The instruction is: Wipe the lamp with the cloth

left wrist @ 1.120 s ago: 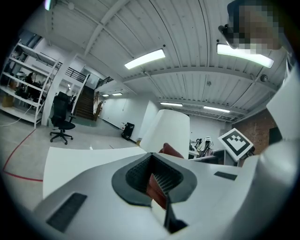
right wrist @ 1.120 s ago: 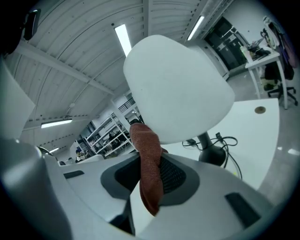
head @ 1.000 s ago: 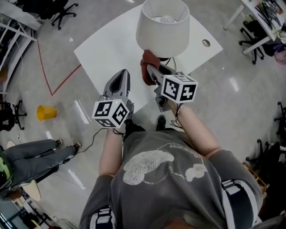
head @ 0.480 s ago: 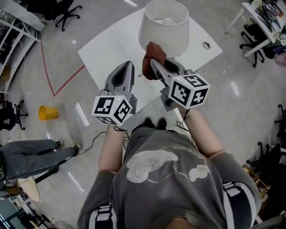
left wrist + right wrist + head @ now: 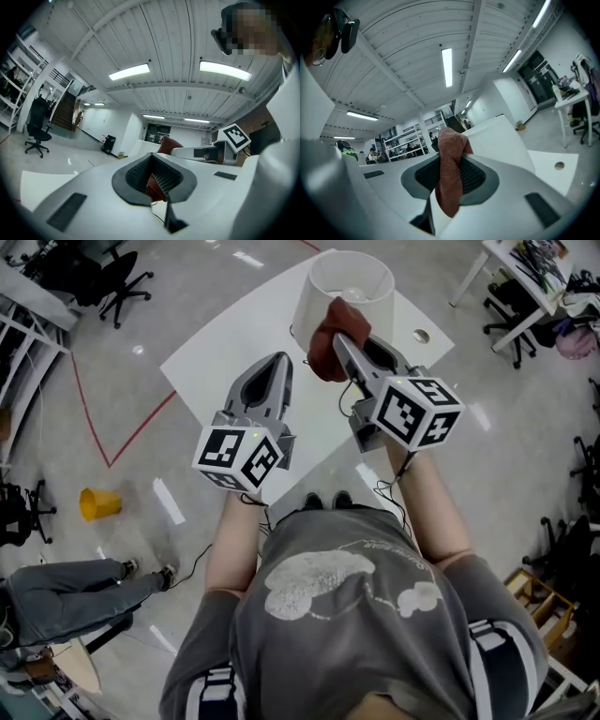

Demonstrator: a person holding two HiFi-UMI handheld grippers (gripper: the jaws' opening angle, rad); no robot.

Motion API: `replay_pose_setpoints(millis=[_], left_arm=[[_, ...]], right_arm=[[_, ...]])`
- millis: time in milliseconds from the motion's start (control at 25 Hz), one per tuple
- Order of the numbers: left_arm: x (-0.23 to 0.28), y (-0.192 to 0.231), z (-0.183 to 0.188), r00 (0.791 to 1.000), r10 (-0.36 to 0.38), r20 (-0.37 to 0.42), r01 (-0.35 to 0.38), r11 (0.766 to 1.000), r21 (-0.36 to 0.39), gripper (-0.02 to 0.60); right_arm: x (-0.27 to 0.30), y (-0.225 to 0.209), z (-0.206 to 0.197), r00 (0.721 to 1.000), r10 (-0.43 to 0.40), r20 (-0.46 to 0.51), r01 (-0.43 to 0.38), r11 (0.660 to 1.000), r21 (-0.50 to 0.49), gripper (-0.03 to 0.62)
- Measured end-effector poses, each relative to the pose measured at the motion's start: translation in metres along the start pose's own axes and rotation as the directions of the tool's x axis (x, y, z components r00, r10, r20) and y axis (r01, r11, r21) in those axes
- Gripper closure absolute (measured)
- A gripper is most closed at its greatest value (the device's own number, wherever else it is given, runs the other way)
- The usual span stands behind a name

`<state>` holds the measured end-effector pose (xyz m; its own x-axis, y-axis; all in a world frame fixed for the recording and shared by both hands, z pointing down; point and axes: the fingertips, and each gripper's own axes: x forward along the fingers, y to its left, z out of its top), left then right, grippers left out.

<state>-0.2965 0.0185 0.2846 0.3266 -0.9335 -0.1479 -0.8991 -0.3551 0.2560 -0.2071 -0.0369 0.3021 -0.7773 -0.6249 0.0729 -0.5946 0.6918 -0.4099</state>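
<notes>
While the right gripper (image 5: 343, 337) clamps the red-brown cloth (image 5: 324, 348), that cloth rests against the lamp (image 5: 307, 307) shade. The left gripper (image 5: 277, 360), jaws together on nothing, hovers just beside it, above the white table (image 5: 225, 343) bearing the lamp.

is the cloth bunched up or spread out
Bunched up: the cloth hangs as a crumpled wad pinched between the right gripper's jaws.
</notes>
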Motion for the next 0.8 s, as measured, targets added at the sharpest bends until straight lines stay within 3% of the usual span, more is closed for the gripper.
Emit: replay_pose_setpoints(millis=[360, 800], left_arm=[[0.009, -0.001, -0.031, 0.999, -0.02, -0.049, 0.019, 0.999, -0.028, 0.574], [0.026, -0.015, -0.065, 0.992, 0.112, -0.056, -0.114, 0.993, -0.038, 0.574]], right_arm=[[-0.013, -0.035, -0.033, 0.997, -0.06, -0.044, 0.06, 0.998, -0.01, 0.502], [-0.026, -0.079, -0.083, 0.977, 0.028, -0.212, -0.03, 1.0, -0.006, 0.502]])
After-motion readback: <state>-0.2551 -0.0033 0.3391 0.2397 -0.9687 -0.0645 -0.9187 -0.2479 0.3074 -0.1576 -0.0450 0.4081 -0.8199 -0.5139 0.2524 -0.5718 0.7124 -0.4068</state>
